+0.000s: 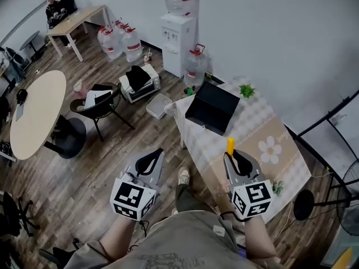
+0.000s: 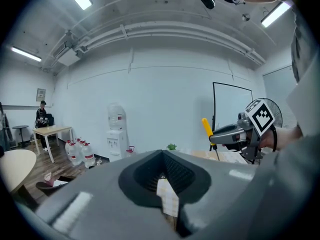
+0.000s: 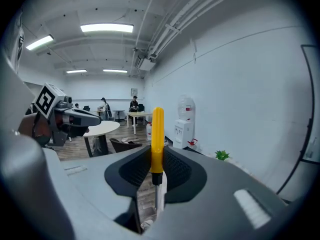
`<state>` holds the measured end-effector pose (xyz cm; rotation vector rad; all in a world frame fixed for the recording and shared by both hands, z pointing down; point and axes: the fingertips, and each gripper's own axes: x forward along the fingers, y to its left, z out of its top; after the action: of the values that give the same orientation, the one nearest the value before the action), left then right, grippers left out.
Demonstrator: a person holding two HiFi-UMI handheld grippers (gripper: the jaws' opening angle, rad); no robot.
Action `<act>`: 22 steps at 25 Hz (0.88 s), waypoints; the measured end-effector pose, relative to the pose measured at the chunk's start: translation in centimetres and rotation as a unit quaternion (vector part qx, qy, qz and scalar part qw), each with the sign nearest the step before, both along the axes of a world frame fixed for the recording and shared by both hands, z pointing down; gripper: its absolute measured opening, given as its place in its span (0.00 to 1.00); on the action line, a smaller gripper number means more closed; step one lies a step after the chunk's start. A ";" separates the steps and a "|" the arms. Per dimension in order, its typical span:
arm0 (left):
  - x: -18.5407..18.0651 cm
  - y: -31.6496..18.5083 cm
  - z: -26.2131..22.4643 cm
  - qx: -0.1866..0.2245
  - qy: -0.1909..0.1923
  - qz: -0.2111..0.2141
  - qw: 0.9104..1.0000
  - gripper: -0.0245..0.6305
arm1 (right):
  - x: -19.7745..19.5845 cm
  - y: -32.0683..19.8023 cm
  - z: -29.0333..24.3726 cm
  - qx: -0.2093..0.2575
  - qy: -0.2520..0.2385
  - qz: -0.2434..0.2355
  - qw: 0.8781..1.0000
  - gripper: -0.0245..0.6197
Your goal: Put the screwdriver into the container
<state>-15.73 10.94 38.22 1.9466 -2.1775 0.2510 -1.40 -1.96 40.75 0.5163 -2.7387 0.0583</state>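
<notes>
Right claw: clamped on the screwdriver at the low end of its yellow handle, shaft down, in the air over the near left edge of the worktop.

Left claw: jaws together, empty, held off the worktop's left edge.

Risks:
- The grip sits low on a smooth handle, so the tool may pivot or slip when I tilt it.
- The black box at the far left corner, presumably the container, is well apart, so an early release would miss it.

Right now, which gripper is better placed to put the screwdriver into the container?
Right. The right gripper is clamped on the yellow screwdriver, over the table and nearer the black container. The left gripper is shut, empty, over the floor.
</notes>
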 end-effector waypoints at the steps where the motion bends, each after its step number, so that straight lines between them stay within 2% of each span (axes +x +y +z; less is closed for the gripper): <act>1: -0.7 -1.0 0.5 -0.004 0.001 0.002 1.000 0.04 | -0.7 -0.9 0.6 0.000 0.005 0.000 1.000 0.20; 10: -7.4 -12.6 4.2 -0.053 0.018 0.034 0.998 0.04 | -7.2 -11.3 5.9 -0.028 0.059 0.010 0.998 0.20; 14: -9.8 -17.9 6.0 -0.083 0.027 0.055 0.995 0.04 | -9.9 -15.8 8.6 -0.021 0.105 0.005 0.994 0.20; 18: -11.4 -22.6 8.2 -0.115 0.037 0.075 0.990 0.04 | -12.9 -18.8 11.8 -0.006 0.173 -0.039 0.984 0.20; 22: -12.4 -25.9 11.2 -0.150 0.047 0.095 0.983 0.04 | -15.0 -20.4 16.0 -0.012 0.242 -0.084 0.967 0.20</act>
<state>-28.10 -14.93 49.37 1.9470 -1.7778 0.4781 -16.37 -22.33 56.77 0.2459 -2.2875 -0.0701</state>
